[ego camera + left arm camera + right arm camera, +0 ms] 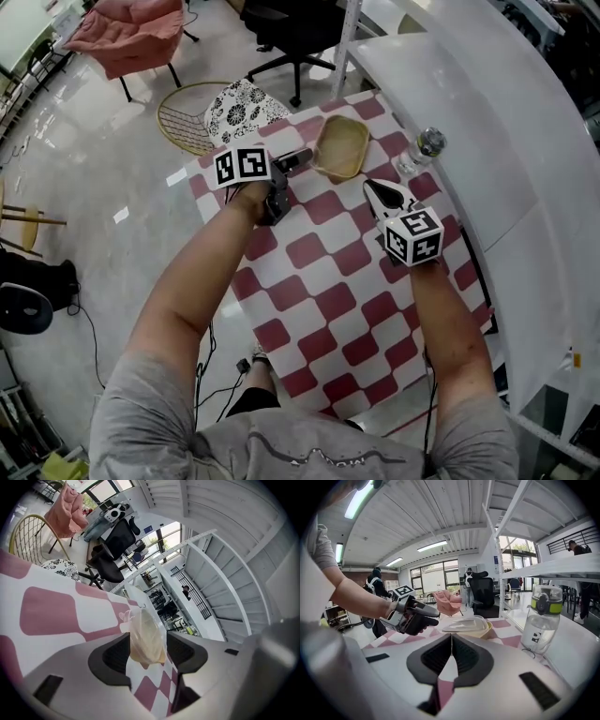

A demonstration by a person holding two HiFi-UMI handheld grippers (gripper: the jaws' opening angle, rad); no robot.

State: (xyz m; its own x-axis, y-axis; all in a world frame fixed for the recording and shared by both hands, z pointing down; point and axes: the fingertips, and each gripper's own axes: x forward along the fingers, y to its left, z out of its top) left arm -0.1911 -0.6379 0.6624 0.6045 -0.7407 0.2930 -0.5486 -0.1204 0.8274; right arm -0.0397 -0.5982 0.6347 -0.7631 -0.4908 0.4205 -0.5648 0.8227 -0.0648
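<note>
A tan bowl with a clear plastic lid [342, 147] sits at the far end of the red-and-white checkered table [328, 300]. My left gripper [298, 159] points at the bowl's left rim. In the left gripper view its jaws stand open, and the lidded bowl [146, 637] shows in the gap between the fingertips; whether they touch it I cannot tell. My right gripper [380, 190] hovers over the table to the bowl's right, shut on nothing [451, 639]. From there I see the lidded bowl [468, 626] straight ahead and the left gripper [423, 612] beside it.
A clear water bottle with a green-banded cap [422, 150] [542, 620] stands right of the bowl, by the white shelf unit [487, 112]. Beyond the table's far edge are a gold wire chair with a floral cushion [234, 108], a pink chair [136, 33] and a black office chair [291, 28].
</note>
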